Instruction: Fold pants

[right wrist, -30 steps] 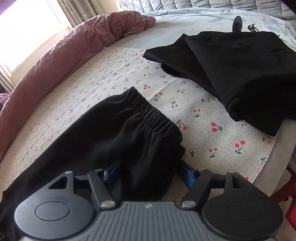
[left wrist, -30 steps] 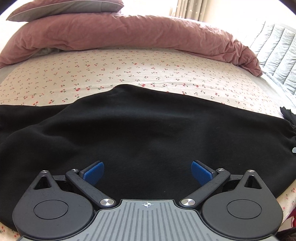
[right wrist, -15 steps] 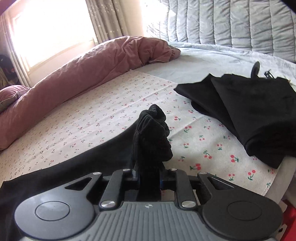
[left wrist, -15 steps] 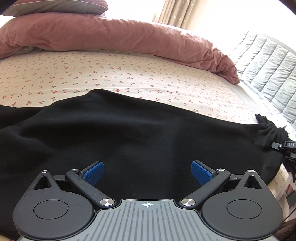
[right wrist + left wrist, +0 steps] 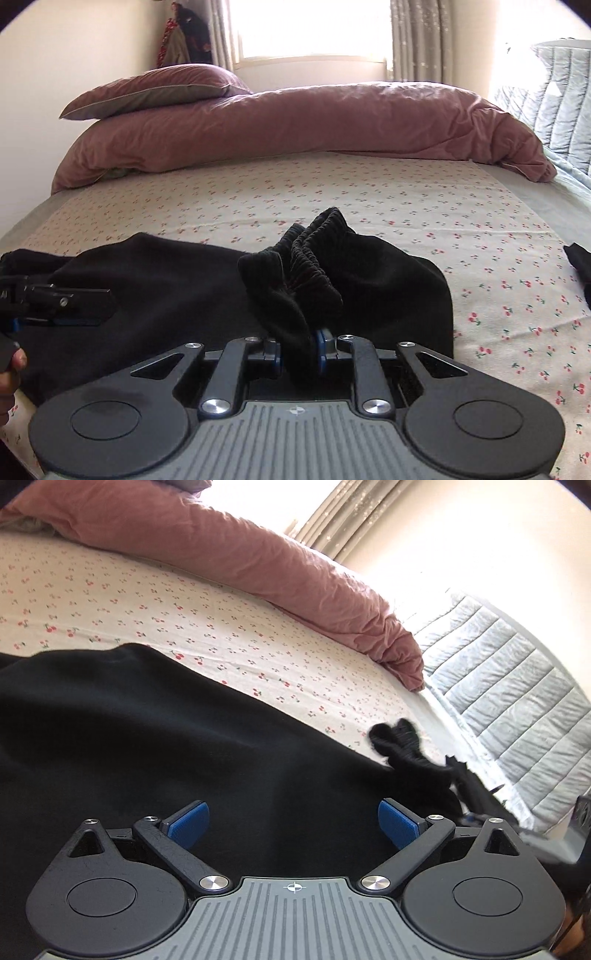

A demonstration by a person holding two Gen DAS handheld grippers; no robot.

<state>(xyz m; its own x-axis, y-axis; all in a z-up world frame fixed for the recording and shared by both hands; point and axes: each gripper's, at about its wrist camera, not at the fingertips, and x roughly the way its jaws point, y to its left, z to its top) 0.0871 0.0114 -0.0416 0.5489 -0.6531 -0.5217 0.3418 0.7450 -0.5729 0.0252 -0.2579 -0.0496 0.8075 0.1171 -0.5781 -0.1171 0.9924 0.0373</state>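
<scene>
Black pants (image 5: pixel 184 738) lie spread across the cherry-print sheet (image 5: pixel 147 602). My left gripper (image 5: pixel 293 821) hovers low over the cloth; its blue pads stand wide apart, closing a little, and press on nothing. My right gripper (image 5: pixel 299 349) grips the pants' gathered elastic end (image 5: pixel 310 258), which bunches up above its pads; the jaws are easing open slightly with the cloth still pinched between them. That end is lifted and doubled back over the rest of the pants (image 5: pixel 166 280). The raised end (image 5: pixel 402 742) shows at the right of the left wrist view. One of my left gripper's fingers (image 5: pixel 74 299) reaches in from the left.
A dusty-pink duvet (image 5: pixel 314 122) and a pillow (image 5: pixel 155 88) lie along the far side of the bed. A grey quilted headboard (image 5: pixel 517 701) stands at the right. Another black garment (image 5: pixel 580 266) lies at the right edge. A hand (image 5: pixel 11 373) shows at the left.
My right gripper shut on the elastic end, lifted it and carried it over the pants toward the left gripper, rolling as it went. The left gripper turned to the right.
</scene>
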